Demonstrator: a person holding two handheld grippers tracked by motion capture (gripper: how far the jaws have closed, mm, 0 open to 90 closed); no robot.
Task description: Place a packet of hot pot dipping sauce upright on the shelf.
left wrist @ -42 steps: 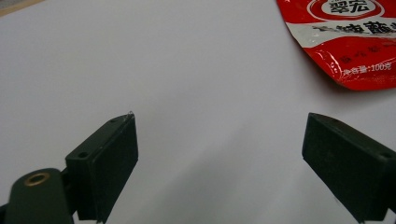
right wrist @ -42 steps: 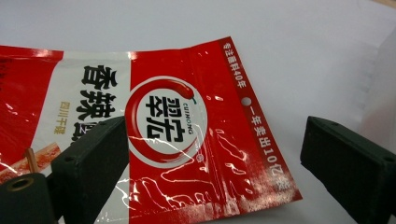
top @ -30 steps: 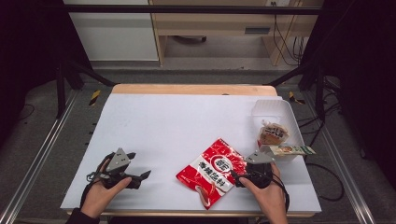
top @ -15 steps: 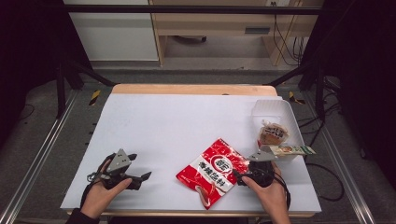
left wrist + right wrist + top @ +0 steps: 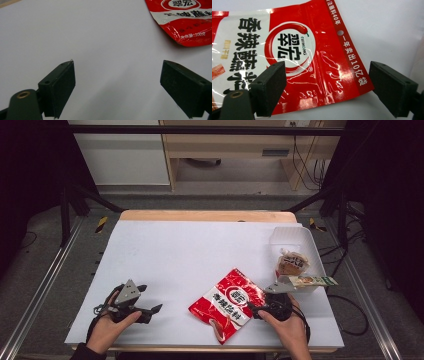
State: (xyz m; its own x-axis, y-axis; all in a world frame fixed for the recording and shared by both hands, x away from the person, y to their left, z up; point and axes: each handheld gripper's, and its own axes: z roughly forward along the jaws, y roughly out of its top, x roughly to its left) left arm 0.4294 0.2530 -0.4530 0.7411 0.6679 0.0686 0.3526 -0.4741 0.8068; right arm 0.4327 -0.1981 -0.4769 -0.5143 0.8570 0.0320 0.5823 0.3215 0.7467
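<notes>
While closing in on the pouch (image 5: 294,62) at 5 o'clock, right gripper (image 5: 327,85) jaws narrowing but not yet clamped; left gripper (image 5: 117,85) apart, idle at 7.

The white table (image 5: 200,255) is evenly bright, surroundings dark; glare shines on the red packet (image 5: 317,62), near jaws blurred.

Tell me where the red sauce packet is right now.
In the high view the red sauce packet lies flat on the white table, near the front edge and right of centre, just left of the right gripper, whose open jaws straddle its top corner.
</notes>
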